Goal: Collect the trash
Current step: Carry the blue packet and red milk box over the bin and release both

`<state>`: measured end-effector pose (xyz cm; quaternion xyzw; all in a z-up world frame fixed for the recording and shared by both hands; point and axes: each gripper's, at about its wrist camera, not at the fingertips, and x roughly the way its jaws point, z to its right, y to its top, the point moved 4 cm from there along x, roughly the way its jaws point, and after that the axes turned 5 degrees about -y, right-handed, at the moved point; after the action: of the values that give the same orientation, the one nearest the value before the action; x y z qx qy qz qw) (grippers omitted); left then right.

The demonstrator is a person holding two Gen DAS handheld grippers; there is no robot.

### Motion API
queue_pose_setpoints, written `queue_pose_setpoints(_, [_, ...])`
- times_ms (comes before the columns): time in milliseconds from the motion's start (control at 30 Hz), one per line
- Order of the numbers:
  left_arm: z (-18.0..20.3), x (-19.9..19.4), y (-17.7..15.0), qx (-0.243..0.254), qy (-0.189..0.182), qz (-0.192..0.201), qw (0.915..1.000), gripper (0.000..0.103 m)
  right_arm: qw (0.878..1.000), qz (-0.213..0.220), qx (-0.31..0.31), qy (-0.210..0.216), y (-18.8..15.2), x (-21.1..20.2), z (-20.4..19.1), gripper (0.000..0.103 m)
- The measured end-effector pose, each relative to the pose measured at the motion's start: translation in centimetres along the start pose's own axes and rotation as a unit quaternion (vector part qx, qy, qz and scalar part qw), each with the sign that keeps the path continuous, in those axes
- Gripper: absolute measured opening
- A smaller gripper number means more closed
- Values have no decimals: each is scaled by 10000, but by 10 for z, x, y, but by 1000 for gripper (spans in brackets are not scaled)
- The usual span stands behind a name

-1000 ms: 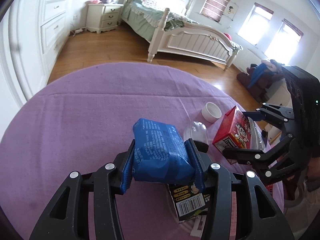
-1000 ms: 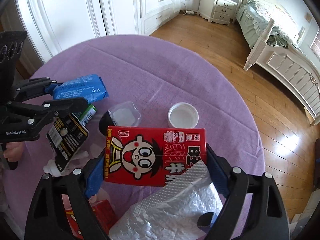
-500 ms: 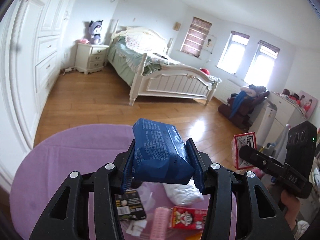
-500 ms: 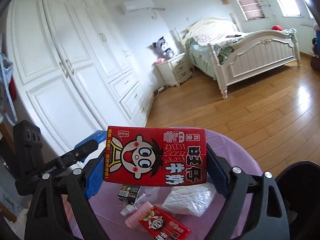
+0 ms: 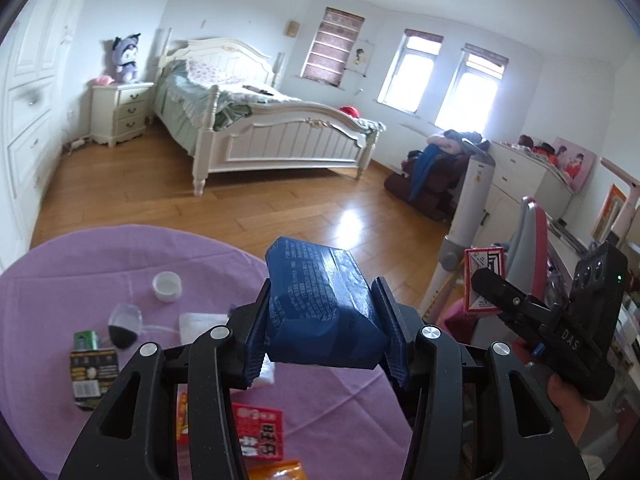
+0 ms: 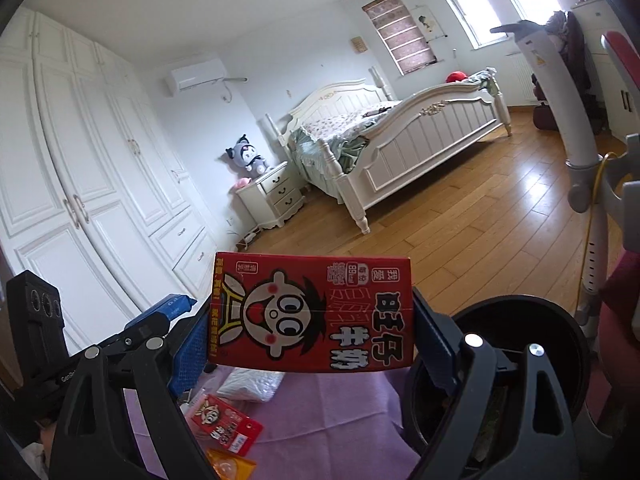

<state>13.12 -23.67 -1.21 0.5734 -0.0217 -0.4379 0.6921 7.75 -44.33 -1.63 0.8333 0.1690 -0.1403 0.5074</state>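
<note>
Black bin (image 6: 532, 364), dark debris inside.

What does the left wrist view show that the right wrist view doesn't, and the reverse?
Left wrist only: the white cap, the clear cup and the black packet on the purple table.
Right wrist only: the black bin beside the table, plus the wardrobe and air conditioner.
Both: the left gripper shut on the blue pack, the right gripper shut on the red carton, and the bed.
</note>
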Motion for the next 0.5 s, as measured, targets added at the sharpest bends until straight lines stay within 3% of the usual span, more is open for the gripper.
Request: queue_pose_setpoints(500, [60, 95, -35, 612, -467, -867, 9933, 49, 9953, -255, 758, -549, -30, 9, 104, 86])
